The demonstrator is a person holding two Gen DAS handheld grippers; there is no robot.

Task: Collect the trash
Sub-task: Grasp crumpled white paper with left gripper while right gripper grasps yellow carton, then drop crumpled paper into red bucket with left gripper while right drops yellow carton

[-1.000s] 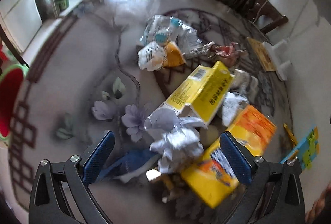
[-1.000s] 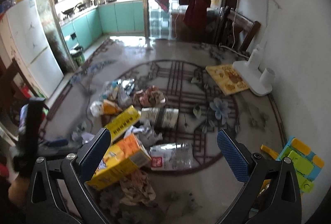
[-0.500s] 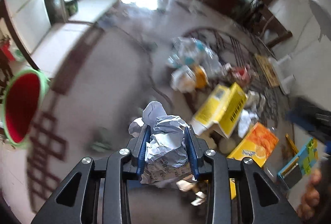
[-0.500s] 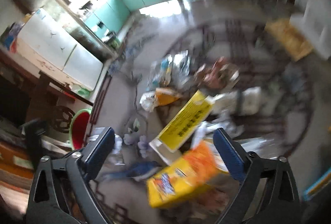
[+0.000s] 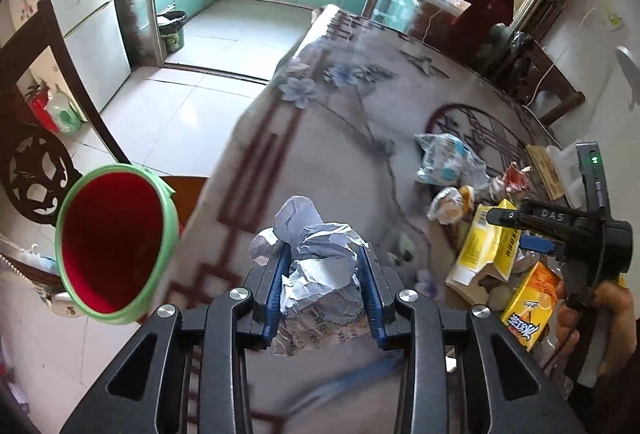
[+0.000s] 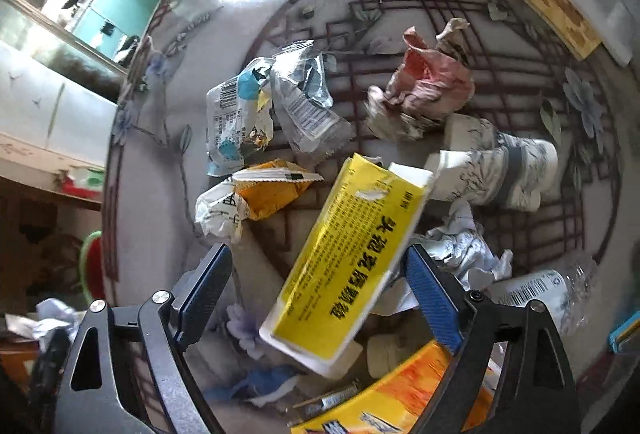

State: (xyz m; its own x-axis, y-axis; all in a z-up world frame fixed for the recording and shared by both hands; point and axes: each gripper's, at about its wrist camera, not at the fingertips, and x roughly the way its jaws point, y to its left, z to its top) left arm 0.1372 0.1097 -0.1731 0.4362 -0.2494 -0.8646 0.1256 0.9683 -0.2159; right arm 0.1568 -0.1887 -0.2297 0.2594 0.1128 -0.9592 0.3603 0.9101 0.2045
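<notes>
My left gripper (image 5: 322, 274) is shut on a crumpled white paper ball (image 5: 320, 250), held above the patterned table (image 5: 320, 161) near its left edge. A red bin with a green rim (image 5: 170, 222) stands tilted in view just left of that edge. My right gripper (image 6: 318, 270) points down over the trash pile, its jaws closing. A yellow box (image 6: 352, 242) lies between them; the right pad is close to its edge and the left pad stands well clear. An orange box (image 6: 400, 394) lies just below. In the left wrist view a hand (image 5: 612, 314) holds that right gripper over the pile.
Silver and blue wrappers (image 6: 256, 105), an orange packet (image 6: 268, 189), a pink crumpled bag (image 6: 428, 85), stacked paper cups (image 6: 492, 169), more crumpled paper (image 6: 464, 254) and a plastic bottle (image 6: 536, 290) litter the table. A dark wooden chair (image 5: 36, 113) stands behind the bin.
My left gripper shut on the paper ball, lifted it and carried it left to the table edge by the bin. My right gripper dropped down over the yellow box, and its jaws narrowed.
</notes>
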